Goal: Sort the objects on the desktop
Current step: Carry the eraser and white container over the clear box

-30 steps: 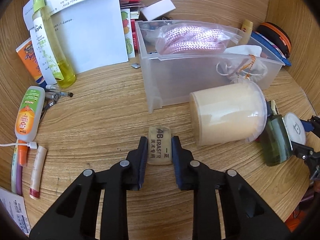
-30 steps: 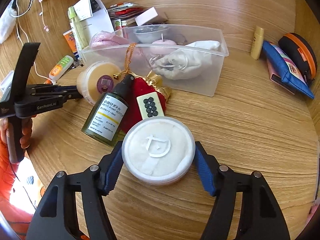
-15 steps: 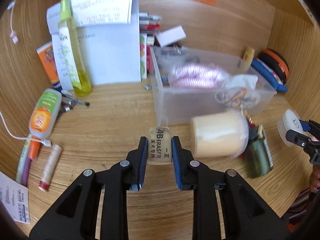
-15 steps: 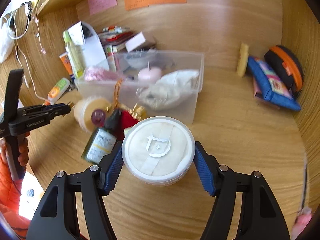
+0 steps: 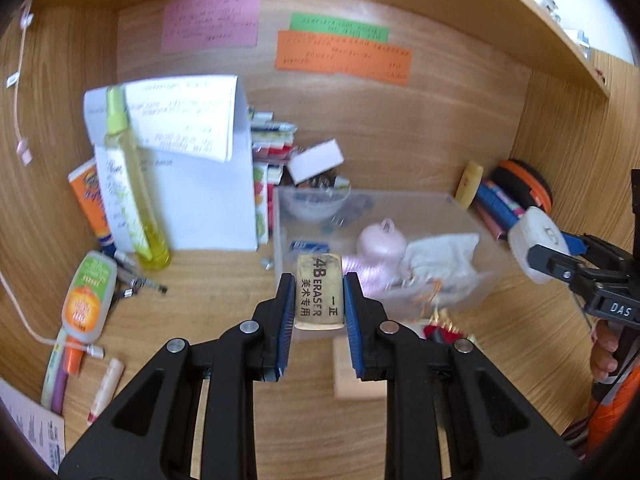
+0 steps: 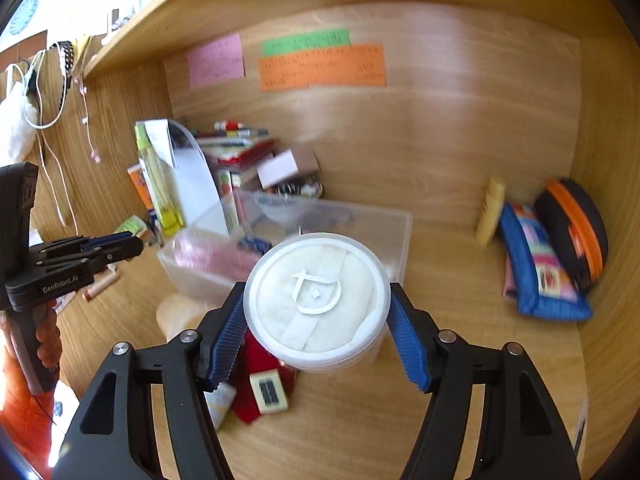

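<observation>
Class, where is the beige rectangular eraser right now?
Left wrist view, centre: the beige rectangular eraser is clamped in the left gripper, held before the clear plastic bin.

A worn beige rectangular 4B eraser [image 5: 319, 291], print up, is lifted at 12 o'clock before the clear plastic bin [image 5: 472, 280]. A round white lidded plastic tub [image 6: 317, 300] is raised too.

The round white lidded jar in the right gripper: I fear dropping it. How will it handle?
The round white lidded jar probably slips easily: smooth curved plastic, pinched only at its sides by the right gripper. Likely light. Set on edge, it would roll.
</observation>
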`<action>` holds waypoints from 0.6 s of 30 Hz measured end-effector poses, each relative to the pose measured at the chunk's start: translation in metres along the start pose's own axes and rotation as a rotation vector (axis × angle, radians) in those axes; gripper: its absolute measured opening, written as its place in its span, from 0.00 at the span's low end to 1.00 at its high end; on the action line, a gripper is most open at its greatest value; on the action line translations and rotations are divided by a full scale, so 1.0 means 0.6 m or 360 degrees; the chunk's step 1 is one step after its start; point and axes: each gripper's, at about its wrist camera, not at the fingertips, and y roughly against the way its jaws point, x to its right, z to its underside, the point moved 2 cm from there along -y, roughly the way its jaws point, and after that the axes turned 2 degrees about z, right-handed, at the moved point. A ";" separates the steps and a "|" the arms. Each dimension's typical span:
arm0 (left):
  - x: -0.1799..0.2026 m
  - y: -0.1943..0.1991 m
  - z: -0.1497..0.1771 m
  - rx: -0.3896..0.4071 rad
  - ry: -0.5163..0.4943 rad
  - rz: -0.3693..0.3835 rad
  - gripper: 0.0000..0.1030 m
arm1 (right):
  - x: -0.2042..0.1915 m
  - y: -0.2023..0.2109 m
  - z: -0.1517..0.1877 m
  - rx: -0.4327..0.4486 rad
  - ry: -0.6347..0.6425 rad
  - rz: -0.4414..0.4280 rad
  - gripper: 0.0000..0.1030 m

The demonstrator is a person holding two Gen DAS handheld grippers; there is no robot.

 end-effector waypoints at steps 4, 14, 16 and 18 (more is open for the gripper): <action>0.006 -0.011 -0.030 0.0032 -0.0010 0.0022 0.23 | -0.003 -0.014 -0.029 0.0027 -0.0006 -0.0054 0.62; 0.013 -0.053 -0.071 0.0034 -0.0031 0.0049 0.23 | -0.002 -0.073 -0.069 -0.0021 -0.0038 -0.0132 0.62; 0.012 -0.067 -0.075 0.0015 -0.0016 0.0071 0.23 | -0.007 -0.087 -0.072 -0.0032 -0.0028 -0.0122 0.62; 0.013 -0.085 -0.079 -0.0010 -0.0014 0.0069 0.23 | -0.014 -0.100 -0.073 -0.0046 -0.0018 -0.0128 0.62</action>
